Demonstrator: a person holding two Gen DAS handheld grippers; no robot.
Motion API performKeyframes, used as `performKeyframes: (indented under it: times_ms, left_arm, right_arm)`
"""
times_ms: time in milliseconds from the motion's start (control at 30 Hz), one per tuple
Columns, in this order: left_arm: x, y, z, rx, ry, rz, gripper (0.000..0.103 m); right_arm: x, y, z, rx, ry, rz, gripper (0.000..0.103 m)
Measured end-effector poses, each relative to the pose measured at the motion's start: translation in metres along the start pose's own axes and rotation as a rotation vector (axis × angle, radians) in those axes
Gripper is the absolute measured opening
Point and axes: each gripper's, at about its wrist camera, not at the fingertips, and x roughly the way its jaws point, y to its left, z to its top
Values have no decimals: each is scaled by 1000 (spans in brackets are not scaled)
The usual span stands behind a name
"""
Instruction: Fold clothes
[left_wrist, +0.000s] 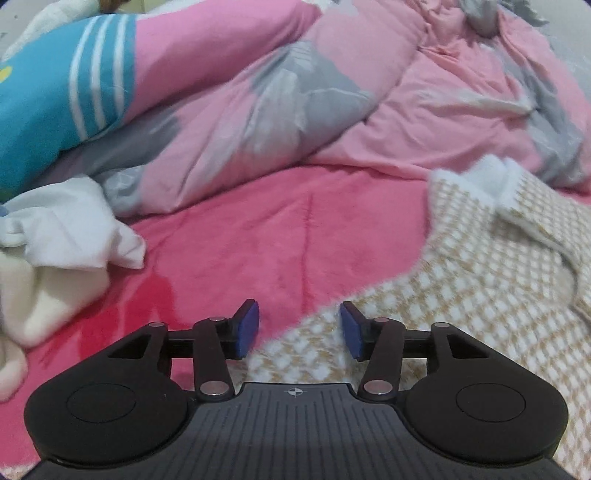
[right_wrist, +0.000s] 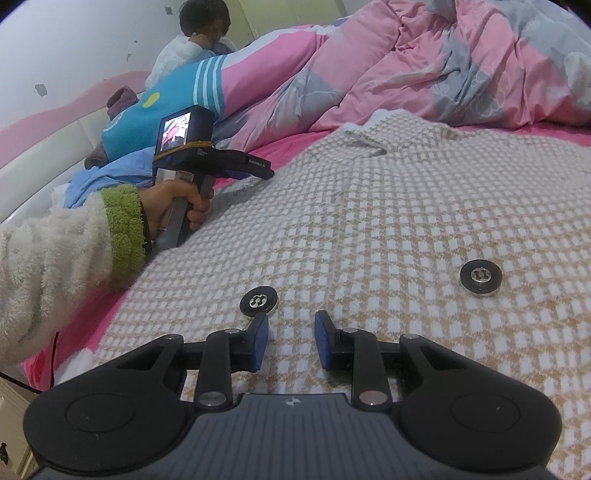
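the left gripper (left_wrist: 299, 328) tilts downward over the edge of a beige-and-white checked knit cardigan (right_wrist: 388, 221), its blue pads wide apart with nothing pinched. a hand (right_wrist: 177, 206) in a fluffy white sleeve with a green cuff (right_wrist: 123, 225) grips its handle. the right gripper (right_wrist: 291, 341) angles down over the cardigan, jaws narrower, also holding nothing. the cardigan lies spread flat under and ahead of both grippers on a pink fleece blanket (left_wrist: 240, 240), two dark round buttons (right_wrist: 481, 277) just beyond the right fingertips.
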Motion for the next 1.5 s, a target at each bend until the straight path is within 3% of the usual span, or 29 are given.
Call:
performKeyframes:
  times_ms: [233,333,433,567,700,800,900,933,967,1000,1067,1100,1133,1200,1267,1400,1500]
  left_arm:
    - [10,17,17,-135,41,-5,56]
    - [-3,51,24,-306,57,32,51]
    - [-40,88,19,-418,56,-3,50]
    - [-113,117,-20,-389,43,-87,50]
    - [-166,127,-88,-319,70,-88,50]
    - [-197,159,-140,-307,97,60,45]
    - [-239,231,-178,-467,80,178,40]
    - [-253,258,-188,-531,80,202,32]
    - [-267,283,-198,-596,83,215,5]
    - [-276,302,-205,-653,99,212,5]
    - [-300,328,-210,-690,127,371,12]
    - [-312,340,-212,-704,134,443,24]
    - [-324,347,-213,-711,108,474,25]
    - [-342,354,-214,-740,47,455,27]
    - [-341,341,-204,-696,25,442,32]
    - [-303,288,-175,-527,-17,279,34]
    - [-251,247,-151,-427,9,158,34]
  right_arm:
    - [0,1,0,0,0,-3,28]
    - [1,2,-1,-2,2,-7,28]
    - [1,4,-1,-9,3,-17,28]
    - [2,8,-1,-26,6,-37,28]
    - [3,13,-1,-50,14,-60,28]
    - [4,16,-1,-66,19,-75,28]
    - [4,18,-1,-78,20,-86,28]
    - [4,19,-1,-81,20,-90,28]
    - [4,19,-2,-84,20,-92,28]
    - [4,20,-2,-85,20,-94,28]
    - [4,20,-2,-89,20,-97,28]
    - [5,21,-2,-93,21,-100,28]
    - [5,22,-2,-97,21,-104,28]
    - [5,24,-2,-107,22,-114,28]
    - [6,26,-3,-120,24,-126,28]
    - [8,32,-4,-150,28,-152,28]
    - [9,35,-5,-172,31,-167,28]
